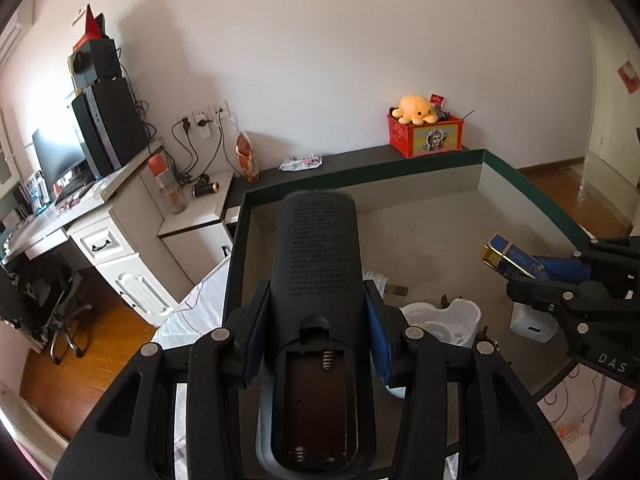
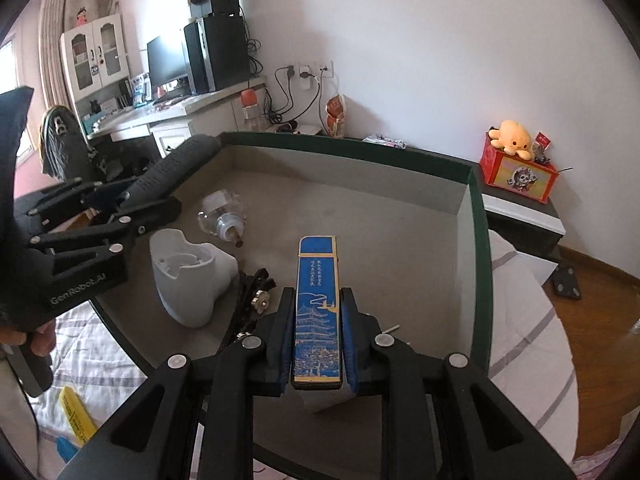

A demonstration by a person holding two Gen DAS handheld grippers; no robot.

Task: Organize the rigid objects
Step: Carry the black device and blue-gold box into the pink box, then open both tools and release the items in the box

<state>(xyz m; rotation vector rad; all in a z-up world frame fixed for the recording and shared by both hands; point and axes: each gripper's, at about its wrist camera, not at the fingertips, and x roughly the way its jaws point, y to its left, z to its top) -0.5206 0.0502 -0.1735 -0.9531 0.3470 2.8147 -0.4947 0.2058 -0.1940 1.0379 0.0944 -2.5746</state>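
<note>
A person stands over a large shallow box (image 2: 478, 248) with dark green walls and a grey floor, holding a two-finger tool in each hand.

The left gripper (image 1: 316, 308) is clamped on a black remote control (image 1: 316, 248), which lies back-side up between the blue-padded fingers (image 1: 378, 340). Its battery cover is off, showing the empty compartment with its springs, and small printed text runs along the upper half. The remote points toward twelve o'clock, raised above the box's left part.

The right gripper (image 2: 316, 334) is closed on a slim blue and gold box (image 2: 318, 312) printed with a pagoda drawing and a column of characters. It sits upright on its narrow edge between the jaws, pointing to twelve o'clock, above the box floor.

Seen from the right wrist, a white moulded plastic holder (image 2: 188, 276) rests on the box floor at about ten o'clock from the blue box. Just beyond it lies a clear glass bottle (image 2: 222, 216) on its side. A small black metal-fitted object (image 2: 256, 300) lies between the holder and the right gripper; I cannot tell what it is.

Beyond the box, at two o'clock, a red bin (image 2: 516, 178) on a dark ledge holds a yellow plush octopus (image 2: 514, 138).
</note>
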